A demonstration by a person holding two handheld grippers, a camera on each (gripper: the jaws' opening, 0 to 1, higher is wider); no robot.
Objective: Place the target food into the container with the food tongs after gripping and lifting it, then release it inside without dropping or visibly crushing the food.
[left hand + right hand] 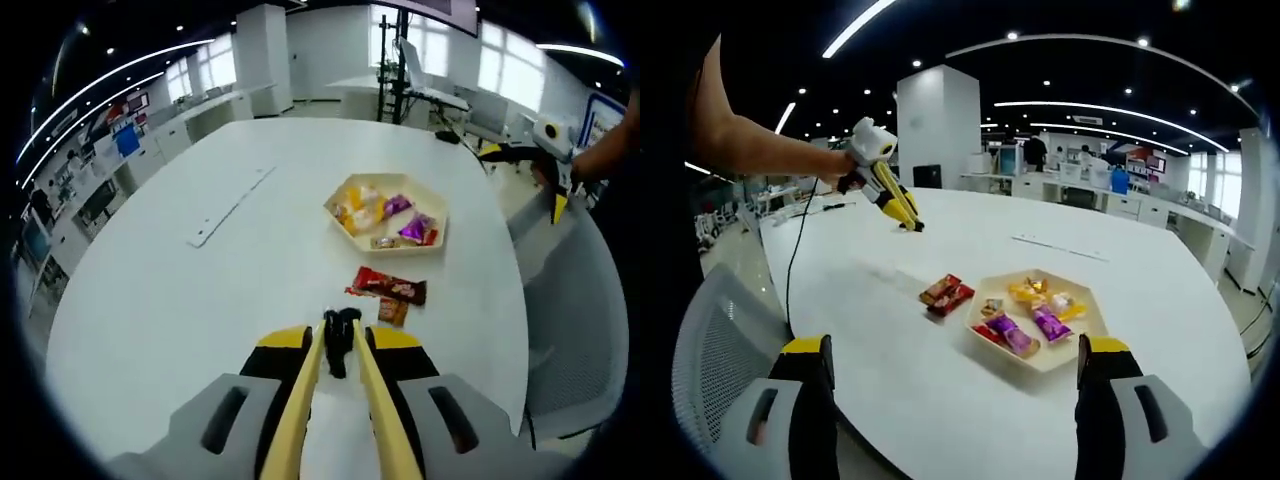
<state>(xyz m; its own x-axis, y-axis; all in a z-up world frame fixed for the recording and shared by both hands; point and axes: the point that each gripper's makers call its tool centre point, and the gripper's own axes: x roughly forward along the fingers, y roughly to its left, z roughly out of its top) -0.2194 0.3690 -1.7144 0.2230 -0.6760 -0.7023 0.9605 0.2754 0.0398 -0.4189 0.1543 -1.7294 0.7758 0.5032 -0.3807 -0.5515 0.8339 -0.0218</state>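
White table (pixel 200 300), hexagonal tray (pixel 1040 362) of wrapped snacks (labels unreadable); left gripper (pixel 340 345) fingers together, right gripper (pixel 955 385) apart

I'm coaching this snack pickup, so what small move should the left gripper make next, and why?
Probably move the left gripper forward toward the red snack packet. Its yellow tongs look nearly shut and carry nothing; the packet lies on the white table outside the hexagonal tray.

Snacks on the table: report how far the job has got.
Done: several wrapped snacks lie in the hexagonal tray. In hand: left gripper is shut on black tongs, holding no food. Left: red packet and small brown packet lie on the table.
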